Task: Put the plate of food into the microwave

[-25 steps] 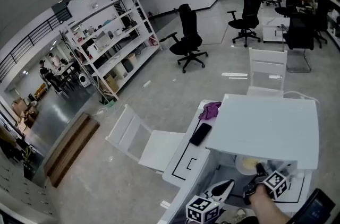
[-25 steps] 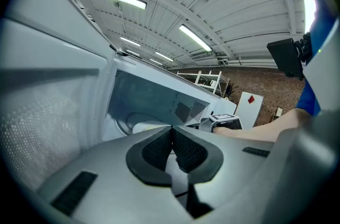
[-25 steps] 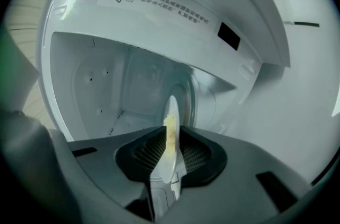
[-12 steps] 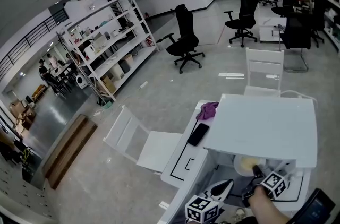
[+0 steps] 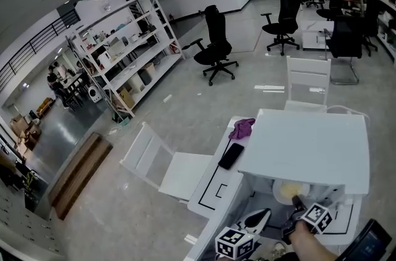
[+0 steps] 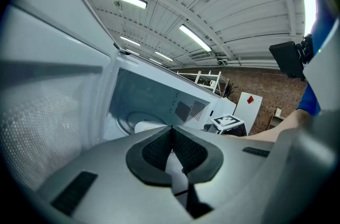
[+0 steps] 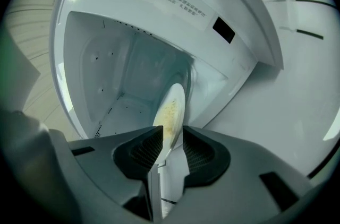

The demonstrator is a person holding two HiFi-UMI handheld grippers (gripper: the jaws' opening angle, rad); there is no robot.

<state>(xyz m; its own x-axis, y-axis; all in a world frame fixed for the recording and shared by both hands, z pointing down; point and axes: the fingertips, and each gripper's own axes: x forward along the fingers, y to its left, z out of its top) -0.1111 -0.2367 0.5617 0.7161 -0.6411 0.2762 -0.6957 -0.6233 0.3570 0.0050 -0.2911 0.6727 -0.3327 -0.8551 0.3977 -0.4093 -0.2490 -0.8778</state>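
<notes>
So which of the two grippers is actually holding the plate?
The right gripper: its jaws pinch the rim of the plate at the open microwave. The left gripper has its jaws together on nothing.

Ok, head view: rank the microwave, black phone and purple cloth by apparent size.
1. Microwave, largest by far.
2. Black phone and purple cloth look about alike, so I won't rank them.

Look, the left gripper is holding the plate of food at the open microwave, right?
Not quite: it is the right gripper that holds the plate of food at the open microwave. The right gripper view shows its jaws on the plate's rim. The left gripper is shut on nothing.
</notes>
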